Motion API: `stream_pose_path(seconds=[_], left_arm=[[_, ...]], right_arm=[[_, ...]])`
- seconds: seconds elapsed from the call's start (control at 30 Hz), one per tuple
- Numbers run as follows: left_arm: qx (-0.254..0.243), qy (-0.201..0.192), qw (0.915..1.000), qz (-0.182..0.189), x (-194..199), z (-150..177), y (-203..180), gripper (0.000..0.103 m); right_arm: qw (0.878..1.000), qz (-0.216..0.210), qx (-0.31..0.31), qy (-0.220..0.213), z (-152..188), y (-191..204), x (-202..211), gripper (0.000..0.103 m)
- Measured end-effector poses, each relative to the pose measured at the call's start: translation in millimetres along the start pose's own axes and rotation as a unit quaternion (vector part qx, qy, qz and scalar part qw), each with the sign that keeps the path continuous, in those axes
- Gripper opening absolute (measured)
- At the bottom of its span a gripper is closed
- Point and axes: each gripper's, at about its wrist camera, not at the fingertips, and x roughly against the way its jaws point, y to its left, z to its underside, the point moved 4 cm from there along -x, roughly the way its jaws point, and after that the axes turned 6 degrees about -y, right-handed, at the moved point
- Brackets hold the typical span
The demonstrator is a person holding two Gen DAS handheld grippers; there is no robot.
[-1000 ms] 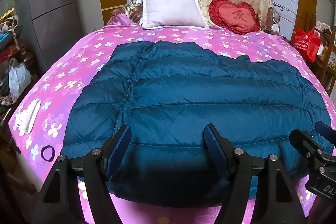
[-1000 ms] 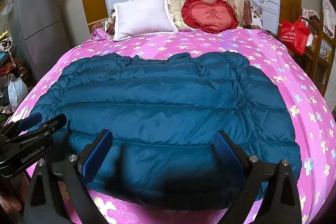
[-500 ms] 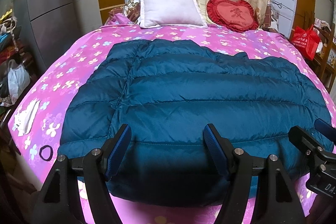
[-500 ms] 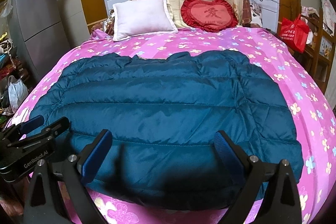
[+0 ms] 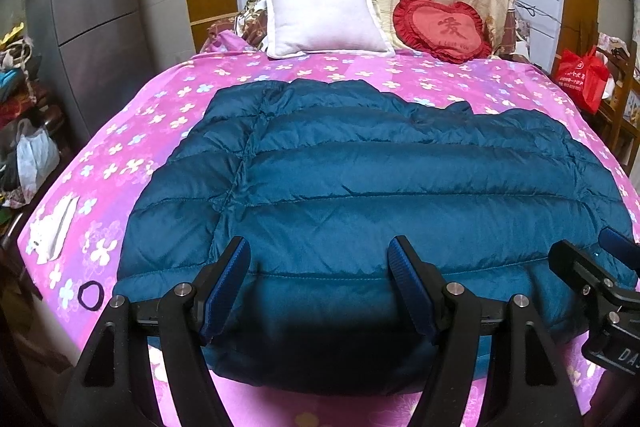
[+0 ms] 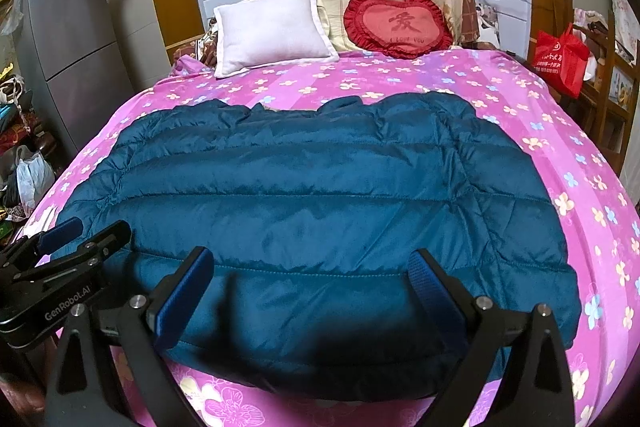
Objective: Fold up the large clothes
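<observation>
The blue padded jacket (image 5: 360, 187) lay spread flat across the pink flowered bed (image 5: 120, 147), while the left gripper (image 5: 320, 283) and right gripper (image 6: 312, 291) hovered above its near hem, jaws wide apart, holding nothing.

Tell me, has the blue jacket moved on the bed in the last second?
No. The jacket keeps its place beside the black hair tie.

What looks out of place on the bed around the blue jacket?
A small black hair tie and a crumpled white paper lie on the pink floral sheet left of the blue puffer jacket; neither touches it. Nothing looks spilled or damaged.
</observation>
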Motion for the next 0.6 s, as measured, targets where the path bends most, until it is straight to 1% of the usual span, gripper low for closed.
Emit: stream_pose_path(seconds=[0.27,0.6], left_arm=[[-0.002,-0.002,1.0000,-0.001,1.1,0.2,-0.4,0.052],[-0.004,-0.001,0.9999,-0.015,-1.0,0.7,3.5,0.052]], right_arm=[[1.000,0.001,-0.003,-0.002,0.3,-0.2,-1.1,0.100],[1.000,0.001,-0.008,0.003,3.0,-1.7,-2.7,0.100]])
